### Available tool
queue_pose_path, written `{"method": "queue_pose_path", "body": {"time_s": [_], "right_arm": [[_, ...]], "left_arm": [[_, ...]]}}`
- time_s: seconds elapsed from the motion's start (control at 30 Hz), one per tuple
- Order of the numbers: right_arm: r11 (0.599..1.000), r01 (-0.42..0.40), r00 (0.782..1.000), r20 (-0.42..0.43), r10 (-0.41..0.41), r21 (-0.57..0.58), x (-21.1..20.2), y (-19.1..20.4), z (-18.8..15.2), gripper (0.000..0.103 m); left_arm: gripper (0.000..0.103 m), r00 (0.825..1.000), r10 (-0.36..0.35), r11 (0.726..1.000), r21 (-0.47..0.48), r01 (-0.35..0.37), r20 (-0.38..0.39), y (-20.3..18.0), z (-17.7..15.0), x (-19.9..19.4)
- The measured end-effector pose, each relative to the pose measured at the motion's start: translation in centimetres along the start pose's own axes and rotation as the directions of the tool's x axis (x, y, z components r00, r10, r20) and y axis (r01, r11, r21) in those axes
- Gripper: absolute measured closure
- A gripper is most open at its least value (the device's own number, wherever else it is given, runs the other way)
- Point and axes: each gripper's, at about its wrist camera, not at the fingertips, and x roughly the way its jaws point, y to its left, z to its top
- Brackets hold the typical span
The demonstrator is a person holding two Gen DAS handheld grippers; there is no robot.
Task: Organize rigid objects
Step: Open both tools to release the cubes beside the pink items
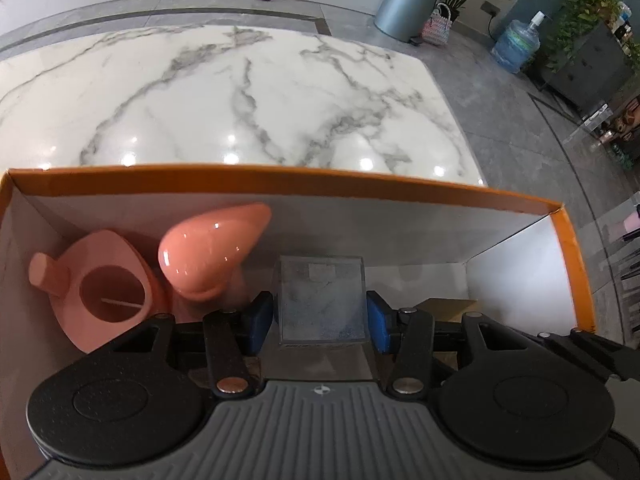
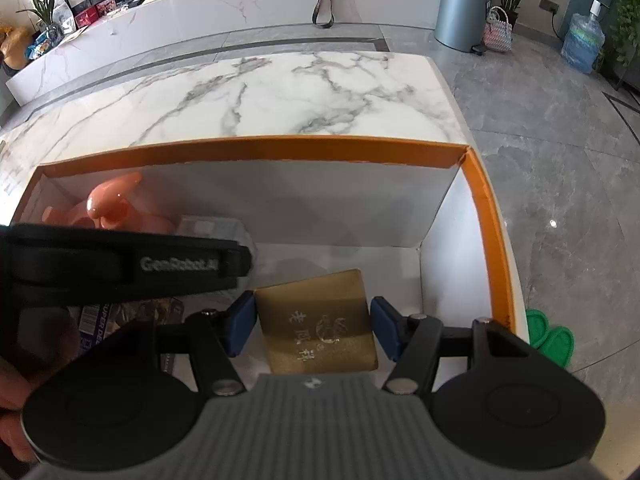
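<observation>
An orange-rimmed white box stands on the marble table. My left gripper is shut on a clear plastic case and holds it inside the box. Two glossy pink ceramic pieces lie in the box's left corner, also in the right wrist view. My right gripper is inside the box with its blue pads beside a gold box; a thin gap shows on the left side. The left gripper's body crosses the right wrist view.
A printed card pack lies on the box floor under the left gripper. Off the table on the floor are a grey bin, a woven bag, a water jug, plants and green slippers.
</observation>
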Motion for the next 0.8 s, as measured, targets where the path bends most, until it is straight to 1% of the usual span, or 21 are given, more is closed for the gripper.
{"method": "queue_pose_path", "body": {"time_s": [0.03, 0.07, 0.1, 0.17, 0.27, 0.33, 0.4, 0.47, 0.57, 0.7, 0.77, 0.8], "right_arm": [[1.0, 0.003, 1.0, -0.003, -0.003, -0.002, 0.0, 0.1, 0.0, 0.04], [1.0, 0.003, 1.0, -0.003, -0.003, -0.001, 0.1, 0.1, 0.0, 0.04], [1.0, 0.003, 1.0, -0.004, -0.003, 0.002, 0.1, 0.0, 0.0, 0.04], [1.0, 0.005, 1.0, -0.006, -0.004, 0.007, 0.2, 0.0, 0.1, 0.04], [1.0, 0.009, 1.0, -0.009, -0.008, 0.005, 0.1, 0.0, 0.1, 0.04], [1.0, 0.009, 1.0, -0.014, -0.009, 0.014, 0.0, -0.1, 0.1, 0.04], [0.999, -0.001, 1.0, -0.019, 0.001, 0.05, -0.1, -0.5, 0.1, 0.04], [0.997, -0.003, 1.0, -0.026, 0.005, 0.074, -0.1, -0.5, 0.0, 0.04], [0.996, -0.005, 1.0, -0.029, 0.008, 0.093, -0.1, -0.3, -0.1, 0.04], [0.991, -0.004, 0.998, -0.059, 0.012, 0.13, -0.1, 0.0, 0.2, 0.04], [0.992, 0.012, 0.999, -0.05, -0.006, 0.126, -0.4, 0.4, 0.2, 0.04], [0.991, 0.034, 0.999, -0.045, -0.029, 0.127, -0.4, 0.5, 0.2, 0.04]], "left_arm": [[0.045, 1.0, 0.003, 1.0, -0.002, -0.003, -0.003, 0.0, -0.1, 0.1], [0.042, 1.0, 0.003, 1.0, -0.006, -0.003, -0.002, 0.0, -0.1, 0.1], [0.041, 1.0, 0.0, 1.0, -0.006, 0.0, -0.001, 0.0, -0.1, 0.0], [0.034, 1.0, -0.004, 1.0, 0.002, 0.004, 0.004, 0.1, -0.1, -0.3], [0.032, 0.999, -0.032, 0.999, -0.004, 0.032, -0.002, 0.6, 0.1, -1.5], [0.032, 0.998, -0.056, 0.998, 0.0, 0.056, -0.015, 1.0, 0.0, -2.7], [0.036, 0.997, -0.071, 0.997, 0.009, 0.072, -0.028, 1.6, -0.5, -4.0], [0.043, 0.996, -0.092, 0.995, 0.022, 0.092, -0.021, 2.5, -0.9, -5.4], [0.049, 0.996, -0.09, 0.995, 0.046, 0.091, -0.028, 3.8, -1.4, -6.8], [0.053, 0.994, -0.094, 0.988, 0.114, 0.1, -0.049, 4.4, -2.2, -7.8], [0.053, 0.994, -0.096, 0.982, 0.161, 0.102, -0.045, 4.2, -2.8, -8.1], [0.053, 0.995, -0.094, 0.978, 0.183, 0.1, -0.041, 4.0, -3.0, -8.3]]}}
